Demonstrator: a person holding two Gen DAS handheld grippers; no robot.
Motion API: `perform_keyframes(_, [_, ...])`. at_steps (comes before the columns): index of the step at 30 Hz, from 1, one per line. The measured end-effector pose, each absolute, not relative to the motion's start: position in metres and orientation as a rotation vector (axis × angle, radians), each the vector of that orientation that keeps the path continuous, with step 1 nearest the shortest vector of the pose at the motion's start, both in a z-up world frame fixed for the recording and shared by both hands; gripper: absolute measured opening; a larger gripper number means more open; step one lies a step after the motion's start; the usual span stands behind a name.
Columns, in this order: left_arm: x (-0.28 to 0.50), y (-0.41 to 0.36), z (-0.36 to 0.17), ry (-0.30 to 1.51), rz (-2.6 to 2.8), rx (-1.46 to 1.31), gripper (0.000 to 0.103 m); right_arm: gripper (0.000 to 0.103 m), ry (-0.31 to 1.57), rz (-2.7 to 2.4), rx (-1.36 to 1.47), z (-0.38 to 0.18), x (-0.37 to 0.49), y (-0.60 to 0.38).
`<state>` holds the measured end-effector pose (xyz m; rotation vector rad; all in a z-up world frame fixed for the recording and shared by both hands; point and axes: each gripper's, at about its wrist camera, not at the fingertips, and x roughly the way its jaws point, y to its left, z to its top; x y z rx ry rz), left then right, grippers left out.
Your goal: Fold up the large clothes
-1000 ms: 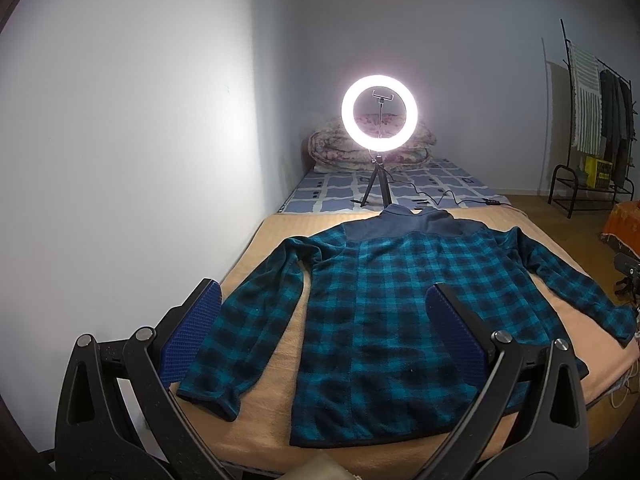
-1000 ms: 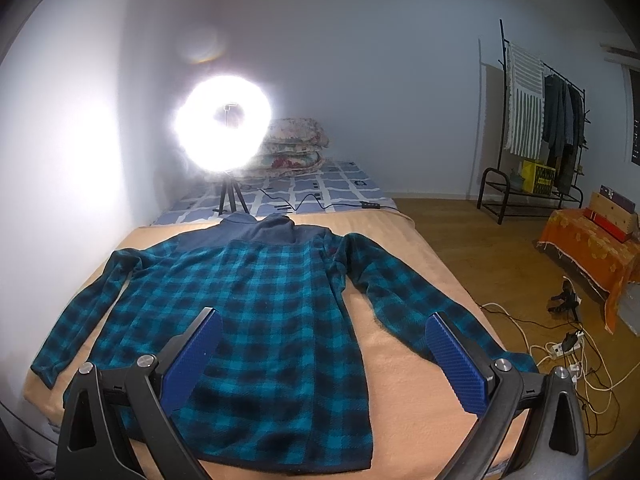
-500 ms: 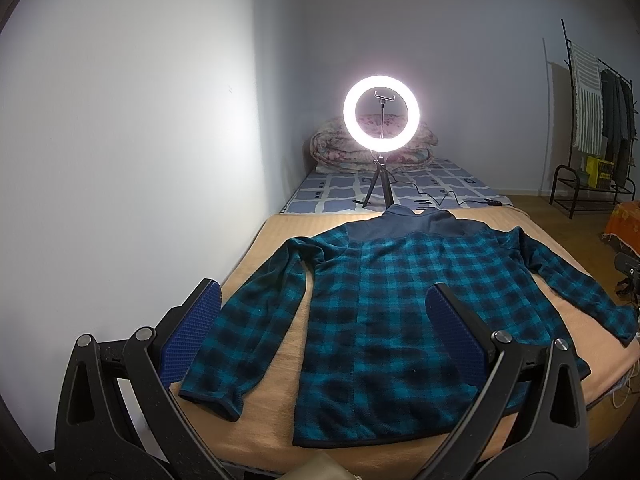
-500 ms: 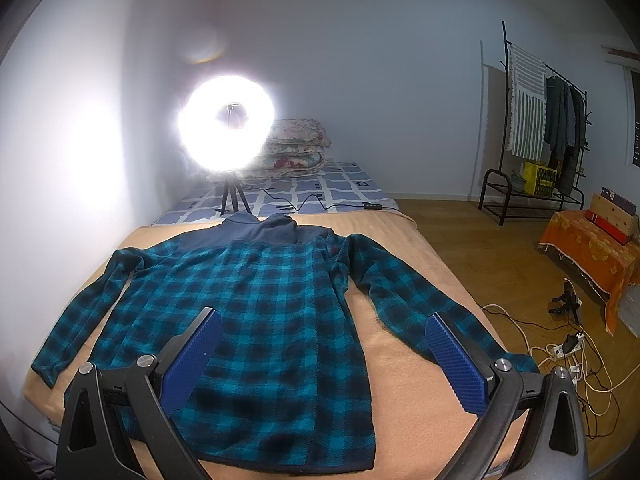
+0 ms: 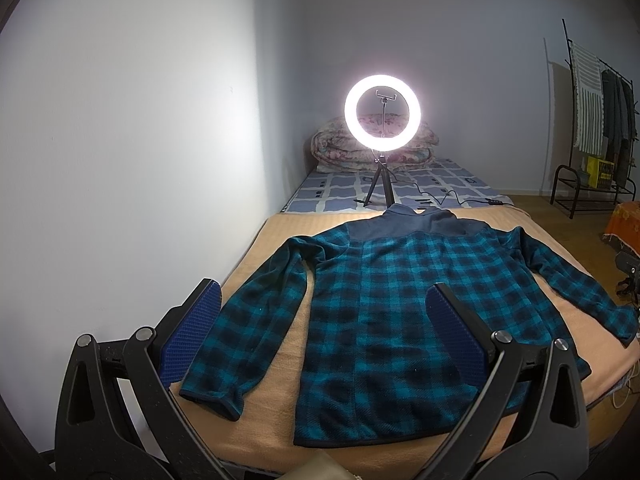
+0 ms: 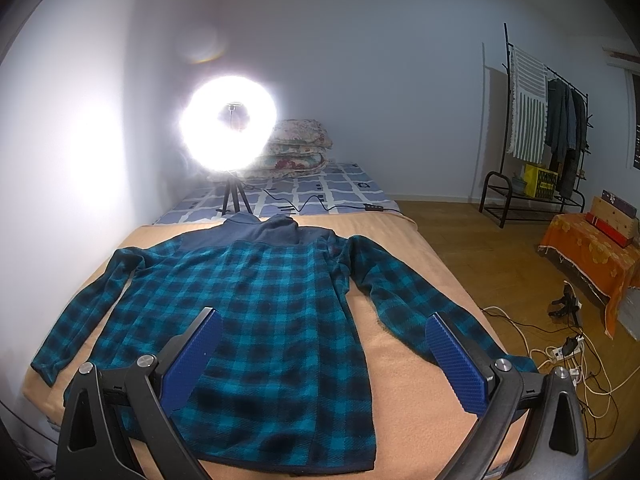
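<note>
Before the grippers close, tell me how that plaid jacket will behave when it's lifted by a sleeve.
The plaid jacket lies limp and flat on the tan blanket, so it will probably drape and sag. Its fuzzy, fleece-like weave looks grippy rather than slippery. Lifted by the left sleeve alone, the body would likely drag, being spread wide.

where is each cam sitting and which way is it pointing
Left wrist: on the open left gripper, at the bed's foot, facing the plaid jacket and its left sleeve; only its fingers show.
Right wrist: on the open right gripper, further right, facing the jacket's right half and floor.
Shared: jacket, ring light, clothes rack.
</note>
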<state>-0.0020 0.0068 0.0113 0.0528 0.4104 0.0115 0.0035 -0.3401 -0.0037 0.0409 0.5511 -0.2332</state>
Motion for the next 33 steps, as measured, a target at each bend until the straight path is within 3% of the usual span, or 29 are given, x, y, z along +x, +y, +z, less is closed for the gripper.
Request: perform_keyframes(33, [0.007, 0.067, -0.010, 0.511, 0.107, 0.016, 0.103, 0.100, 0.535, -0.081, -0.019, 0.004, 0.049, -0.272])
